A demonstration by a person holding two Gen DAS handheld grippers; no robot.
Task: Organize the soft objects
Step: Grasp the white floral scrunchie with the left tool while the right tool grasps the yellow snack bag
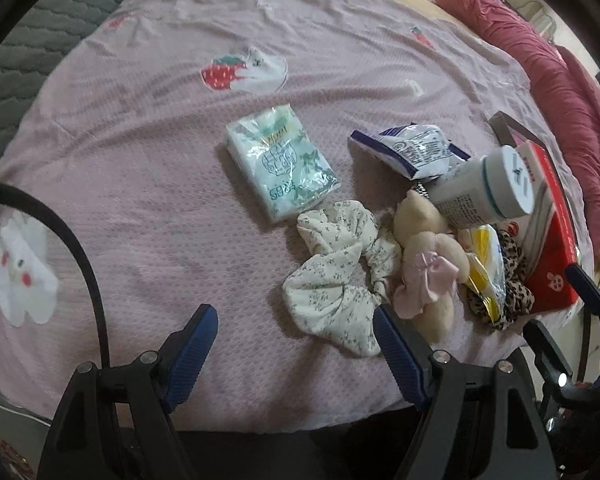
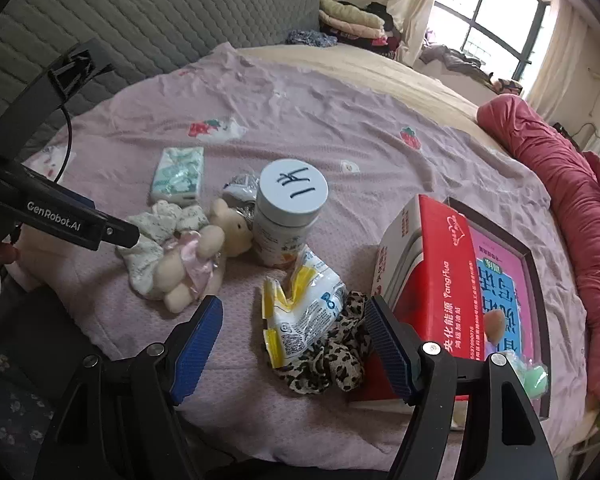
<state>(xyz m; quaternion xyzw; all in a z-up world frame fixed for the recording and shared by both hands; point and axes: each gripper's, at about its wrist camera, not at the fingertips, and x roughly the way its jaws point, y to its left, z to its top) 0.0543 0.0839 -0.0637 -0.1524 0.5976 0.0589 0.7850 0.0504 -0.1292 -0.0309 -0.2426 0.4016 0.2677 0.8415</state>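
On the pink bed cover lie a floral scrunchie, a cream teddy bear in a pink dress, a tissue pack and a leopard-print scrunchie. My left gripper hangs open just in front of the floral scrunchie, with nothing between its fingers. In the right wrist view my right gripper stands open above a yellow-white packet and the leopard scrunchie; its pads touch neither. The left gripper's finger shows beside the floral scrunchie and the teddy bear.
A white jar with a marked lid, a blue-white packet and a red box crowd the pile. The box leans on a dark tray holding a pink book. A red duvet lines the right side, a grey quilted headboard the back.
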